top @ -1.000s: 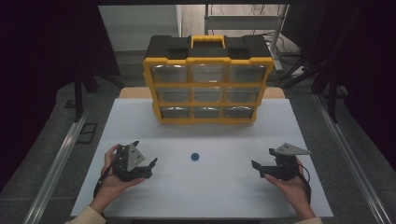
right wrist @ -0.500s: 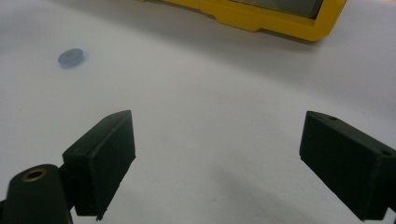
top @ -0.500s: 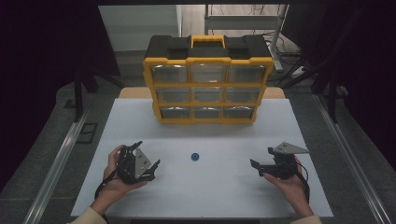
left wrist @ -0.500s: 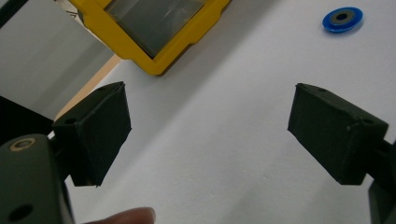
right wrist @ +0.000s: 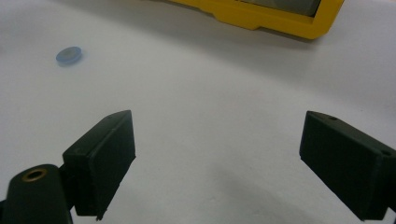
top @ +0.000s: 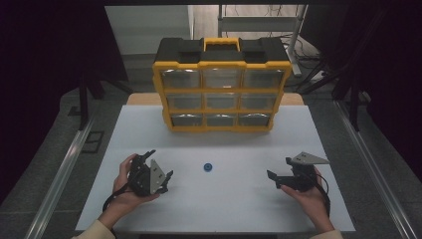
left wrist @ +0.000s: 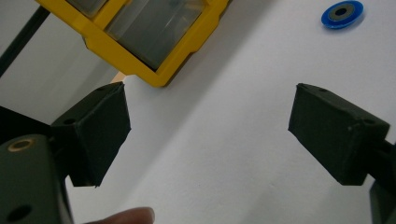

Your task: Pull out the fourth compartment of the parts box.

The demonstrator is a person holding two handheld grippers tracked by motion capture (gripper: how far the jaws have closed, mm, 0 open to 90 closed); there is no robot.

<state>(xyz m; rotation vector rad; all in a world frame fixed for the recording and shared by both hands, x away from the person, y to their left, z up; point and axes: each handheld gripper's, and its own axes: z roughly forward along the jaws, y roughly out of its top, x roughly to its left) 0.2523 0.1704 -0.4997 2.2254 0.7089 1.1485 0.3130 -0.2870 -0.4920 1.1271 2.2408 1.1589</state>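
Note:
A small blue disc (top: 208,167) with a dark centre lies flat on the white table (top: 224,209), midway between my two grippers. My left gripper (top: 160,165) rests low at the table's left, held in a hand, and is open and empty. Along its own jaws (left wrist: 210,121) the blue disc (left wrist: 342,14) lies far off at the upper right. My right gripper (top: 278,169) sits at the table's right, also open and empty, pointing left. Past its own jaws (right wrist: 217,140) the blue disc (right wrist: 69,54) lies at the upper left.
A yellow and black drawer organizer (top: 221,89) with clear drawer fronts stands upright at the back middle of the table; its lower edge appears as the organizer (left wrist: 144,32) and the organizer (right wrist: 261,14). Dark surroundings and metal rails (top: 59,174) flank the table.
My left gripper has shifted a little to the right and turned slightly in the hand. The right gripper and the blue disc have stayed put.

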